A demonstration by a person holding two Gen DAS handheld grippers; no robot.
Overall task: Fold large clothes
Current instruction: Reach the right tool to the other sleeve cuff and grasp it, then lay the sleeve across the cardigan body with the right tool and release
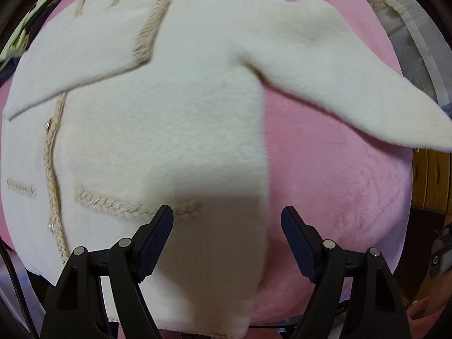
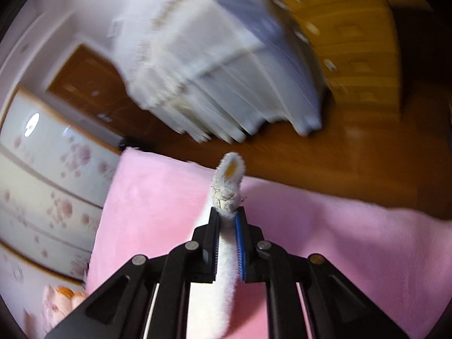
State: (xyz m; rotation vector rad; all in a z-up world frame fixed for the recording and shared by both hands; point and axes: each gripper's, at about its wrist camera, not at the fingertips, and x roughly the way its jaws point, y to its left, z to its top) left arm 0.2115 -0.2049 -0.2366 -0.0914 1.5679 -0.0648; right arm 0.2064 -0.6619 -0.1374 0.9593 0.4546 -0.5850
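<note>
A: Where's the garment at?

B: The white fleece jacket [image 1: 158, 130] with braided beige trim lies spread on the pink blanket [image 1: 333, 186]. One sleeve [image 1: 93, 65], the one with the trimmed cuff, is already laid across the chest. The opposite sleeve [image 1: 353, 93] is lifted off the blanket and runs out toward the edge of the left wrist view.

A: Who has hold of it?

B: The right gripper [image 2: 227, 220]. Its jaws are pinched tight on a trimmed edge of the fleece, which pokes out past the fingertips, with the wooden floor [image 2: 325, 163] and a floral cabinet [image 2: 48, 169] beyond. I judge that to be the lifted sleeve's cuff.

A: And the other one?

B: The left gripper [image 1: 227, 240] hangs above the lower body of the jacket, jaws standing wide, nothing between the pads. It straddles the jacket's side edge.

A: So how far along?

B: Early to middle, I'd say. One sleeve is in; the second has yet to land across the body. Then the body itself wants folding, which hasn't begun.
</note>
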